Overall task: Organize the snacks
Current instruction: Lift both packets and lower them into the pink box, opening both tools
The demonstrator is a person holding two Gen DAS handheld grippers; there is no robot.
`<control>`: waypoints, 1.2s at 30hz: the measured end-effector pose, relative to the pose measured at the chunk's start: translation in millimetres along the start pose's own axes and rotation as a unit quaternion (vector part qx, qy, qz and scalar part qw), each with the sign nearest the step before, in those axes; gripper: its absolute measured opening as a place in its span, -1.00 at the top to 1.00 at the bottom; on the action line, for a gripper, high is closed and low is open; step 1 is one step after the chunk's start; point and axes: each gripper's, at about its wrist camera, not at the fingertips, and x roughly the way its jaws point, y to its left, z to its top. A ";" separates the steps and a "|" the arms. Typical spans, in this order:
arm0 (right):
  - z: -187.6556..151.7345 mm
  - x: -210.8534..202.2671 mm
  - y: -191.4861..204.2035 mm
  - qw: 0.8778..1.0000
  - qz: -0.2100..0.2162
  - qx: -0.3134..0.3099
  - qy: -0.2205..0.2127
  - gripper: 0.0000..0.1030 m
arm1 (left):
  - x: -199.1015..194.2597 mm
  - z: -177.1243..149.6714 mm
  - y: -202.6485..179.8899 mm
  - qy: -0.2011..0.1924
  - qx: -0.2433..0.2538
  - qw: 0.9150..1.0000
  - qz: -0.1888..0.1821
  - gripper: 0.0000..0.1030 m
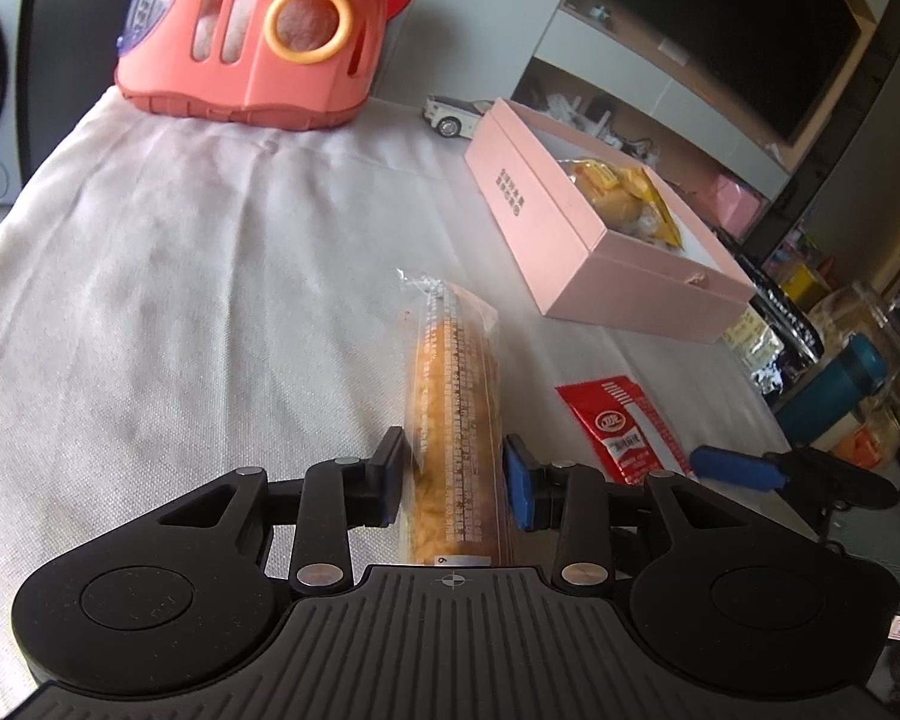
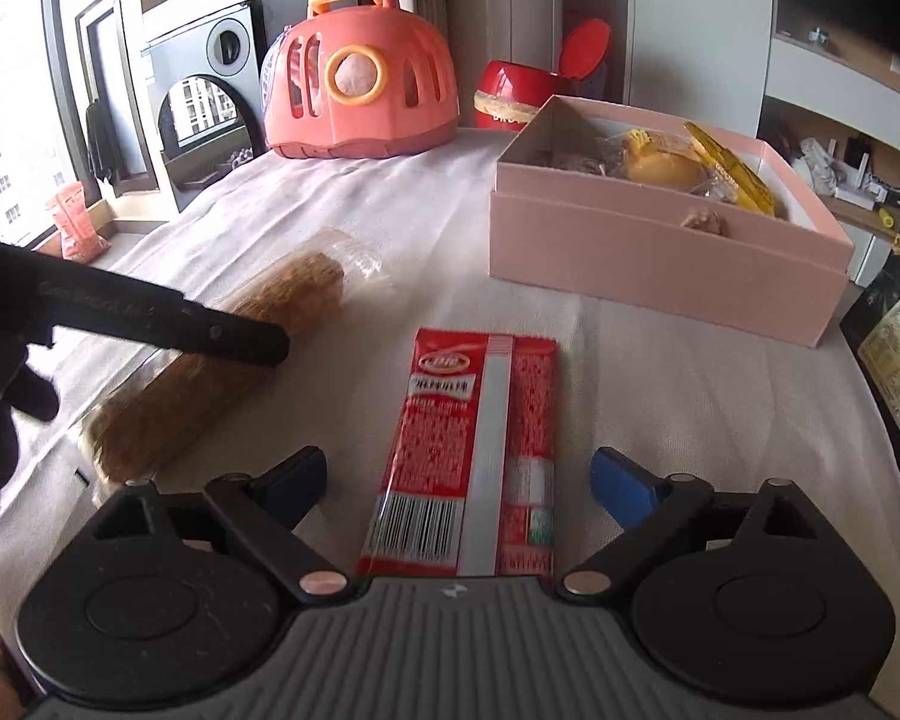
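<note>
Left wrist view: left gripper [image 1: 456, 480] closed on the wrapped bread stick [image 1: 455, 414], pads pressed to its sides near the near end, the pack lying lengthwise on the cloth-covered tabletop [image 1: 180, 276]. Pink box [image 1: 576, 240], open and already holding yellow-wrapped snacks, sits ahead to the right. To do this well: lift level, keep the squeeze gentle so the soft roll is not crushed, and clear the box wall before lowering. Right wrist view: right gripper [image 2: 457, 486] spread wide, nothing pinched; red snack packet [image 2: 471, 450] lies flat between the blue pads, touching neither. Flat foil is awkward, so come down low and close on its long edges. Packet's near end is cut off by the gripper body; box's far corner contents are dim, possibly biscuits. Peach toy carrier [image 2: 360, 78] stands behind.
</note>
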 end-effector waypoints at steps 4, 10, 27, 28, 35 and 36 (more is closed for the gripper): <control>9.5 7.0 6.3 1.000 0.007 -0.028 0.002 -0.63 | -0.7 -4.2 -2.4 -0.010 0.009 1.000 0.003 0.25; 19.7 2.3 0.7 1.000 0.014 -0.018 0.017 0.05 | -2.2 -8.3 -12.5 -0.019 0.032 0.999 0.032 0.27; 20.5 -89.1 -54.2 0.997 -0.012 0.043 -0.067 0.10 | -64.0 13.7 -69.2 -0.085 0.077 0.993 -0.029 0.33; 27.7 -98.9 -58.9 0.995 -0.011 0.045 -0.083 0.10 | -74.3 26.2 -78.3 -0.108 0.090 0.989 -0.033 0.33; 87.6 -163.1 -88.5 0.975 -0.038 0.049 -0.212 0.10 | -92.5 129.1 -132.4 -0.266 0.124 0.954 -0.056 0.32; 93.2 -167.9 -92.5 0.972 -0.044 0.050 -0.225 0.10 | -82.3 140.6 -137.2 -0.272 0.117 0.954 -0.056 0.32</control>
